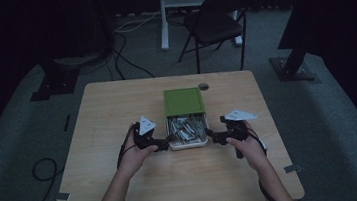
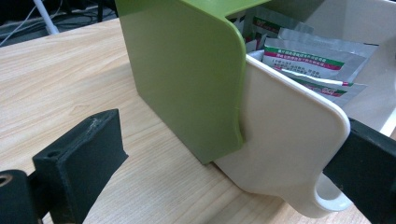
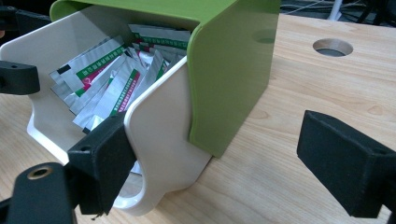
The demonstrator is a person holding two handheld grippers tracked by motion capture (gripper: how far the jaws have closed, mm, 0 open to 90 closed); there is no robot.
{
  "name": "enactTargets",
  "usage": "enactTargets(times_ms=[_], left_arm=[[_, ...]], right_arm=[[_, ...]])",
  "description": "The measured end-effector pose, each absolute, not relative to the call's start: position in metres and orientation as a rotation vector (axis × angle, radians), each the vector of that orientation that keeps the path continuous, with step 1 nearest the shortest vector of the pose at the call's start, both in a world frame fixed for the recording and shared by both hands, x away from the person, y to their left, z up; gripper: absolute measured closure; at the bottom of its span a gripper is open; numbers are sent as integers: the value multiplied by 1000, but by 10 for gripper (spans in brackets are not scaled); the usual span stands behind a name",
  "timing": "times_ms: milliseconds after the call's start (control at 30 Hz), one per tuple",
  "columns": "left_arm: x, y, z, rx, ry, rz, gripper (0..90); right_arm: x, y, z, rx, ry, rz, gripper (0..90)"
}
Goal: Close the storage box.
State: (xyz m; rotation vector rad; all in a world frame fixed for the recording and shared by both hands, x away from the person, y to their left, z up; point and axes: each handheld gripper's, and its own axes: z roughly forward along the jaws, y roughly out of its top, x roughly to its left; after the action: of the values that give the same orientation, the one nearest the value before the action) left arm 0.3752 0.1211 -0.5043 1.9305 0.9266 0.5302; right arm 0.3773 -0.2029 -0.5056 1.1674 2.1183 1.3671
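A green box (image 1: 183, 101) sits mid-table with its white drawer (image 1: 189, 144) slid out toward me. The drawer holds several silver sachets (image 1: 187, 127). My left gripper (image 1: 166, 143) is at the drawer's front left corner and my right gripper (image 1: 212, 137) at its front right corner. In the left gripper view the left gripper (image 2: 224, 163) is open, its jaws straddling the drawer (image 2: 289, 140) beside the green box (image 2: 187, 79). In the right gripper view the right gripper (image 3: 224, 163) is open too, with the drawer's front corner (image 3: 163, 126) and box wall (image 3: 233, 70) between its jaws. Sachets (image 3: 107, 79) lie loose inside.
A round cable hole (image 1: 203, 86) pierces the table just behind the box's right corner. Bare wood table (image 1: 117, 112) spreads on both sides. Beyond the table stand a dark folding chair (image 1: 218, 21) and a white desk leg (image 1: 163, 21), with cables on the floor.
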Motion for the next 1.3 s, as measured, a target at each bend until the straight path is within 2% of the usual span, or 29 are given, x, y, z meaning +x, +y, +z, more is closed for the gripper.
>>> enactTargets(times_ms=[1300], left_arm=[[395, 119, -504, 1905, 978, 606, 32]], right_arm=[[394, -196, -507, 1245, 2035, 1346, 121]])
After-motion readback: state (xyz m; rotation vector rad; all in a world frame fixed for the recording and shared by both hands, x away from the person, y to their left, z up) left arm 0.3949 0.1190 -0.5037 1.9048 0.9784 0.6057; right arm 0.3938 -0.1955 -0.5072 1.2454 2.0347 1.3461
